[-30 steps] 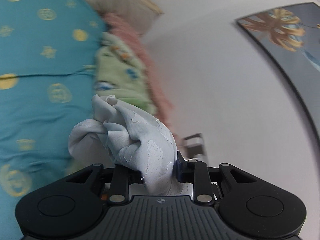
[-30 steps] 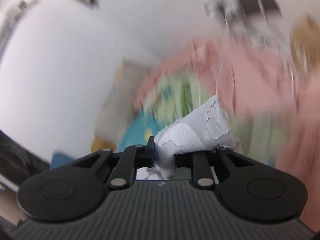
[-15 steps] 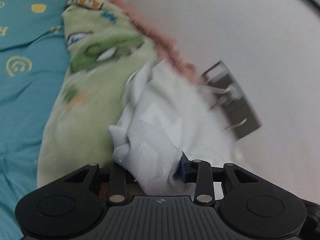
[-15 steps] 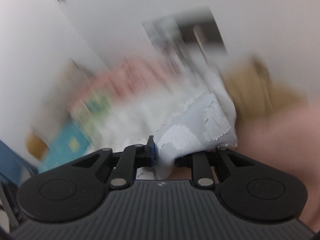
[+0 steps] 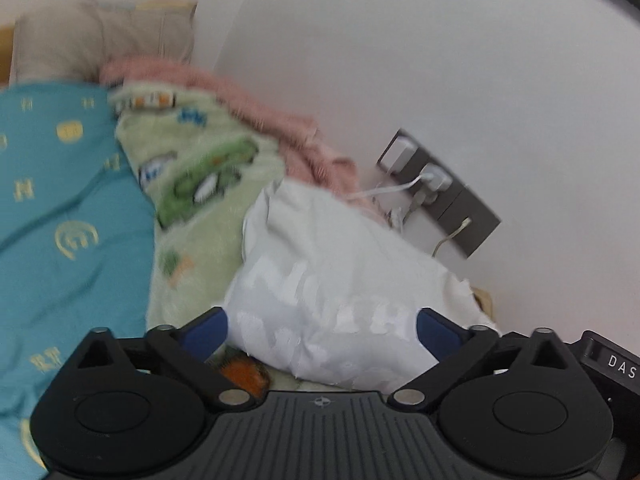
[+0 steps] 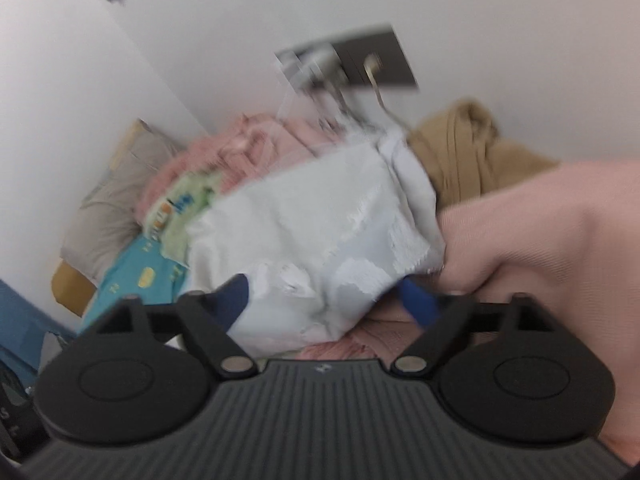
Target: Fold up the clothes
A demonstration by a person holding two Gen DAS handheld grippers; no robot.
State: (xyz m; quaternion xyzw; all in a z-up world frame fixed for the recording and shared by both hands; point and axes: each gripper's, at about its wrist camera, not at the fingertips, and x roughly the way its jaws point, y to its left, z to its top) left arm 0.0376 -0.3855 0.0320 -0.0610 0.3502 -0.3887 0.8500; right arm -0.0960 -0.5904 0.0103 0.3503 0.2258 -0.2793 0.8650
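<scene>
Two views, starting with the left wrist. The left tool [image 5: 322,330] tilts downward toward a bed, its jaws opening wide, blue pads [image 5: 206,332] clear of the cloth. Between them a bundled white garment [image 5: 332,280] lies on a green cartoon-print blanket [image 5: 200,184], its long axis running away from the camera toward a wall socket panel [image 5: 440,196]. A teal sheet [image 5: 60,220] bears blurred gold letters, unreadable. "DAS" shows on a black device [image 5: 612,364] at the right edge.

From the right wrist, the right tool [image 6: 326,300] also tilts down, jaws opening, the white garment [image 6: 312,236] loose between them, stretching up and right toward a tan cloth [image 6: 472,152]. Pink fabric [image 6: 560,240] fills the right side.
</scene>
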